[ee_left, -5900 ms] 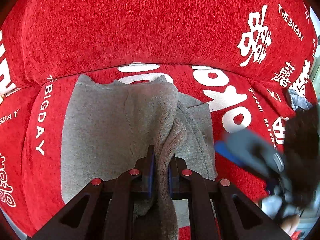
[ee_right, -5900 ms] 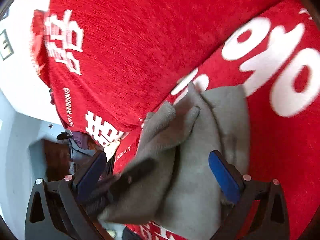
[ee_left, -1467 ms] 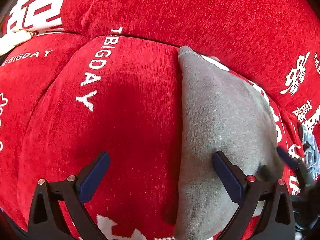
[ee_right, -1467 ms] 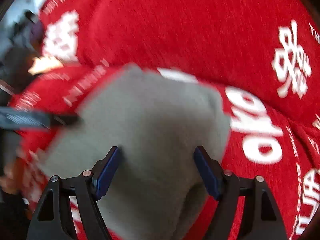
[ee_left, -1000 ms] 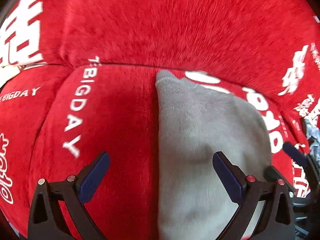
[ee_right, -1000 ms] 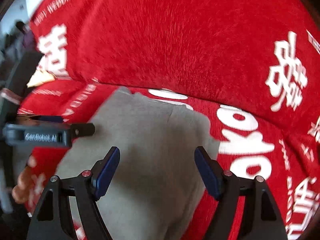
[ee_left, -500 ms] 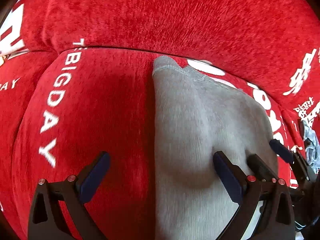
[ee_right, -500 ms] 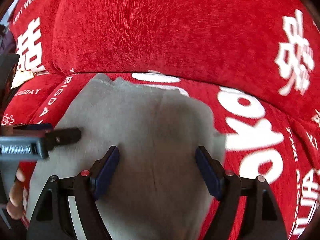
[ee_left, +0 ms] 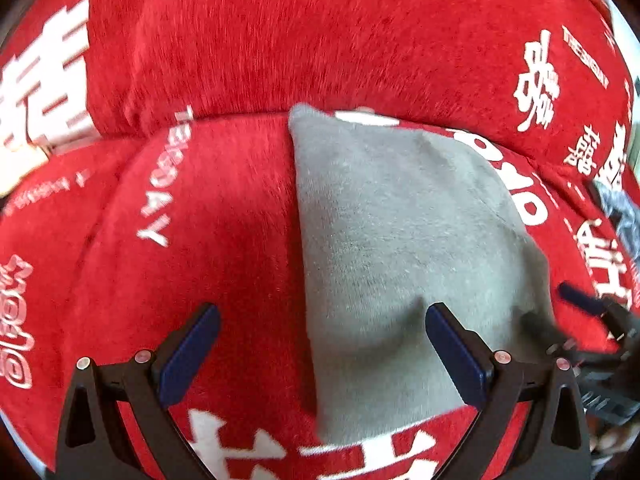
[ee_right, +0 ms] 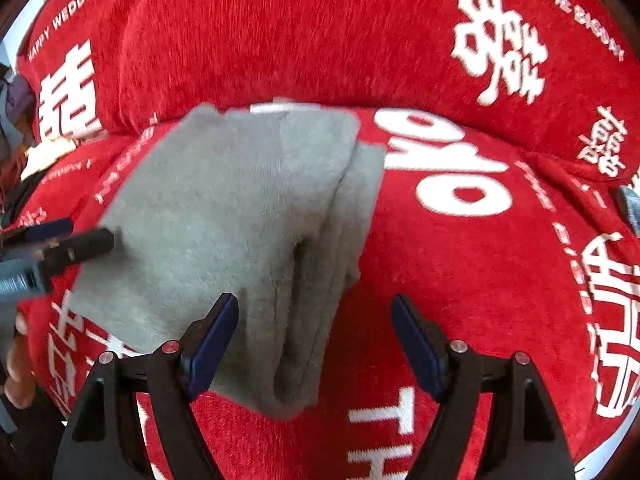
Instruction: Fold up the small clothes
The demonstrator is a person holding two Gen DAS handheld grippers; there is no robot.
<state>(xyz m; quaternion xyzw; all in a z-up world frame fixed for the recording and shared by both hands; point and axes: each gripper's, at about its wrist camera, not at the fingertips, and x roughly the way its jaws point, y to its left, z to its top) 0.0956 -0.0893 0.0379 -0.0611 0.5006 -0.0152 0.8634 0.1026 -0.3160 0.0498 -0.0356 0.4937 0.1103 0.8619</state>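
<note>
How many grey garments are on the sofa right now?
1: a folded grey garment lying on the red sofa seat, its layered edges facing the right tongs. A bluish-grey item at the far right edge may be more clothing; too unclear to count.

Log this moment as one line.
left gripper: open | right gripper: open | grey garment: folded, on red sofa
</note>
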